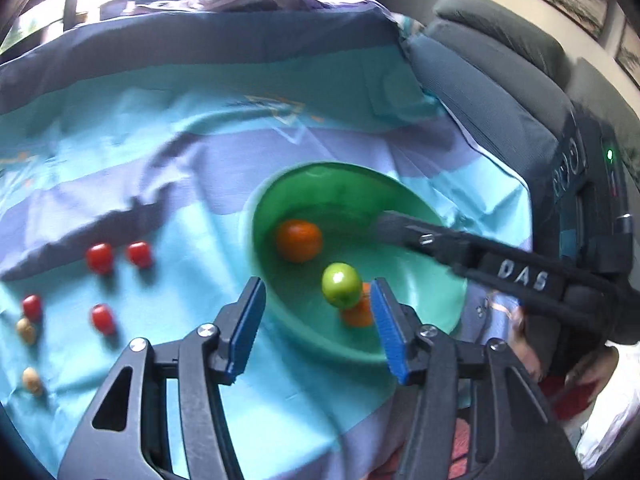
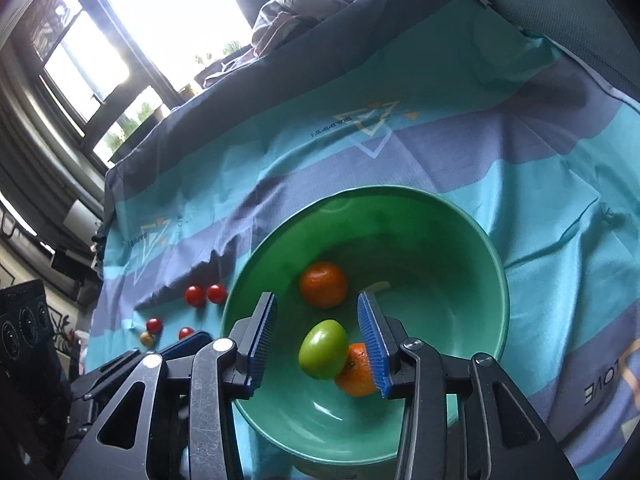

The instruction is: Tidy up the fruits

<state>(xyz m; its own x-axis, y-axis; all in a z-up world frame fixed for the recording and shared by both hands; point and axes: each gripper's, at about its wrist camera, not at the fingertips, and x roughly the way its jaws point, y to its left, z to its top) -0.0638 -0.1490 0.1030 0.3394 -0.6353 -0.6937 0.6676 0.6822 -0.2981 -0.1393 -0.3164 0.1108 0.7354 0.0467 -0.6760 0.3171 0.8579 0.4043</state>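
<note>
My right gripper hangs over the green bowl, fingers spread wide and holding nothing. The green apple sits just below centre of the right wrist view, squarely between the two blue pads, leaning against an orange that the right pad partly covers. A second orange lies farther up the bowl, apart from both.

My left gripper is also wide and empty, low in its frame over the bowl's near rim. What the next move turns on: the fruit not yet in the bowl lies at the lower left of the left wrist view, well apart from the bowl. I count four small red fruits, round with no long axis to align to, and two tan ones near the left edge. My left gripper is clearly the nearer one, so I judge it should swing left.

The left view is motion-blurred, so the tan pieces could be nuts or small fruit; I cannot tell. In the right wrist view the left gripper's body hides part of that cluster, and the lower tan piece does not show there.
</note>
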